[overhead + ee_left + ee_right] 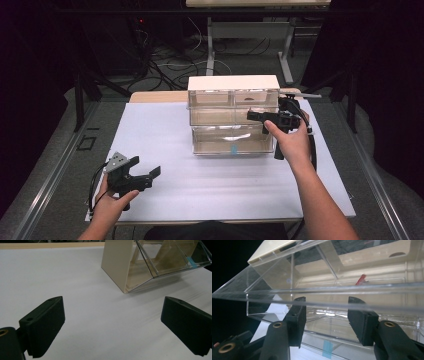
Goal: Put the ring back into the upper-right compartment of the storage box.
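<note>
My right gripper (256,116) sits at the middle drawer (332,293) of the clear drawer cabinet (233,84) mid-table, jaws parted and pinching nothing, probably releasing it, while my left gripper (146,166) idles spread over the white sheet (165,130).

Glossy clear plastic drawers (233,140) (cream casing)

A small red thing (361,279) inside the drawer unit (372,255) is too blurred to identify.

Lab or test bench: dark curtained surround, metal frame rails (55,170), tangled black cables on floor (165,65), white sheet-covered table (165,140), handheld black two-jaw gripper (145,167).
</note>
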Demonstrator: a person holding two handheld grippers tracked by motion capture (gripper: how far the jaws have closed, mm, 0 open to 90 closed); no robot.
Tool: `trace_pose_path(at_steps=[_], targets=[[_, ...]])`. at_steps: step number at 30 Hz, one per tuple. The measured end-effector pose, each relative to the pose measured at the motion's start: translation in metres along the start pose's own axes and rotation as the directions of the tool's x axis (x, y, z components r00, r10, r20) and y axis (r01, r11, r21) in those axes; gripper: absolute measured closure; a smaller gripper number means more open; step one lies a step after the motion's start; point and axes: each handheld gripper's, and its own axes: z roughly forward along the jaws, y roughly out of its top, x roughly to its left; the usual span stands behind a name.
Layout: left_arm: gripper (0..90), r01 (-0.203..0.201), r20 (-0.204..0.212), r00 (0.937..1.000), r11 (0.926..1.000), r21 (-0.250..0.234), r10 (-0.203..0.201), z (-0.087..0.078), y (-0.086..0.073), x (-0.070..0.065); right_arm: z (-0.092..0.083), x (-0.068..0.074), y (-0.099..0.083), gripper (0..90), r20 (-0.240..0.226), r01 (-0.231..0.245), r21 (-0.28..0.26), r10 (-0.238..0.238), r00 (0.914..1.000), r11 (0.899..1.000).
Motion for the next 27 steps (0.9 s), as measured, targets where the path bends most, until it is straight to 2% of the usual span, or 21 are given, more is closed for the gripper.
trace_pose_path(at_steps=[10,11,13,14,18,21,27], targets=[[5.4,0.003,0.000,1.0000,1.0000,0.004,-0.003,0.000,0.000,0.000,-0.010,0.008,-0.003,44.1,-0.028,0.033,-0.002,-0.033,0.9991,0.999],[5.4,0.003,-0.001,1.0000,1.0000,0.004,-0.003,0.000,0.000,0.000,-0.010,0.009,-0.004,43.9,-0.031,0.049,-0.009,-0.049,0.9983,0.999],[5.4,0.003,-0.001,1.0000,1.0000,0.005,-0.003,0.000,0.000,0.000,-0.013,0.012,-0.005,43.6,-0.035,0.052,0.002,-0.052,0.9980,0.999],[5.4,0.003,-0.002,1.0000,1.0000,0.004,-0.003,0.000,0.000,0.000,-0.015,0.014,-0.007,43.5,-0.035,0.075,-0.001,-0.075,0.9966,0.997],[5.4,0.002,-0.002,1.0000,1.0000,0.005,-0.002,0.000,0.000,0.000,-0.018,0.018,-0.009,42.8,-0.040,0.097,-0.011,-0.097,0.9944,0.995],[5.4,0.002,-0.002,1.0000,1.0000,0.005,-0.002,0.000,0.000,-0.001,-0.023,0.024,-0.011,40.9,-0.048,0.120,0.004,-0.120,0.9917,0.993],[5.4,0.001,-0.003,1.0000,1.0000,0.003,-0.001,0.000,0.000,0.000,-0.028,0.030,-0.014,38.2,-0.046,0.133,0.009,-0.133,0.9901,0.991]])
